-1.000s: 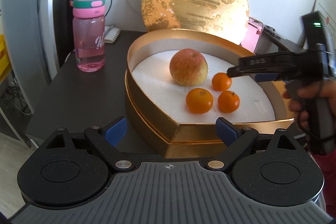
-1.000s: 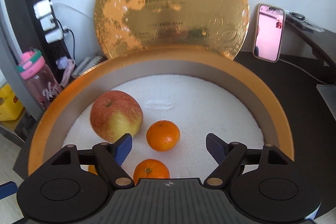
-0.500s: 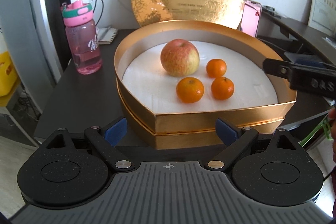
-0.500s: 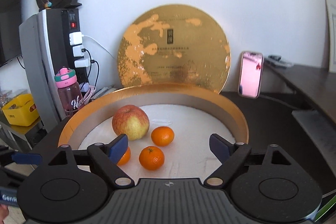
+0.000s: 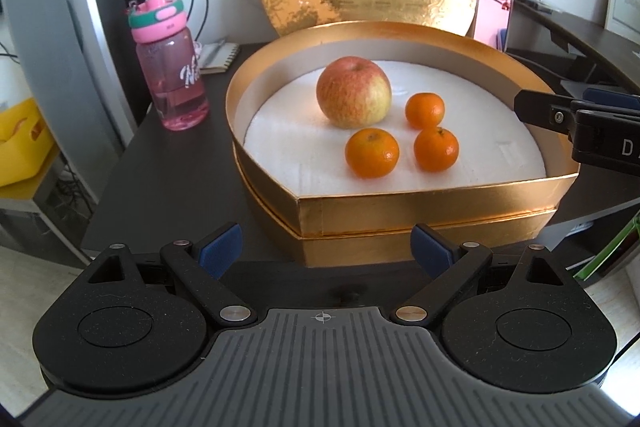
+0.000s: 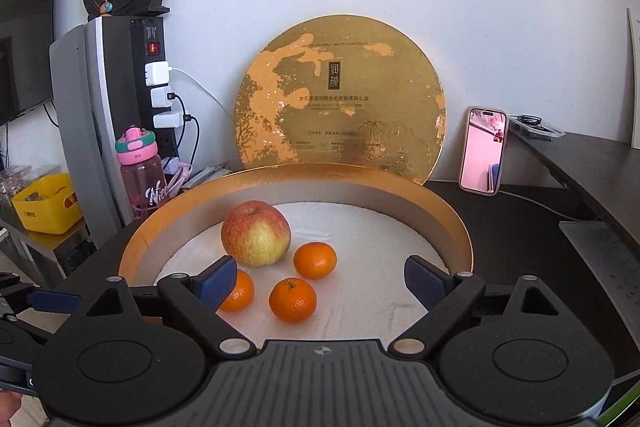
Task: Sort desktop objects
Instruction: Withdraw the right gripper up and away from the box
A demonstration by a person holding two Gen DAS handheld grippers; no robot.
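Fruit sits in the gold box on its white liner: an apple toward the back, and three tangerines in front of it, one to the apple's right, one front-left and one front-right. None of them touch a gripper.

The round gold lid leans upright against the wall behind the box. A pink bottle stands to the box's left, near a power strip with chargers plugged in; a phone is propped to the right of the lid. A yellow bin sits on a lower shelf at far left.

Everything rests on a dark desk against a white wall.

The left gripper hangs before the box's near wall, jaws spread wide, holding nothing. The right gripper, also spread and empty, hovers above the box's near rim, with the tangerines just past its fingertips.
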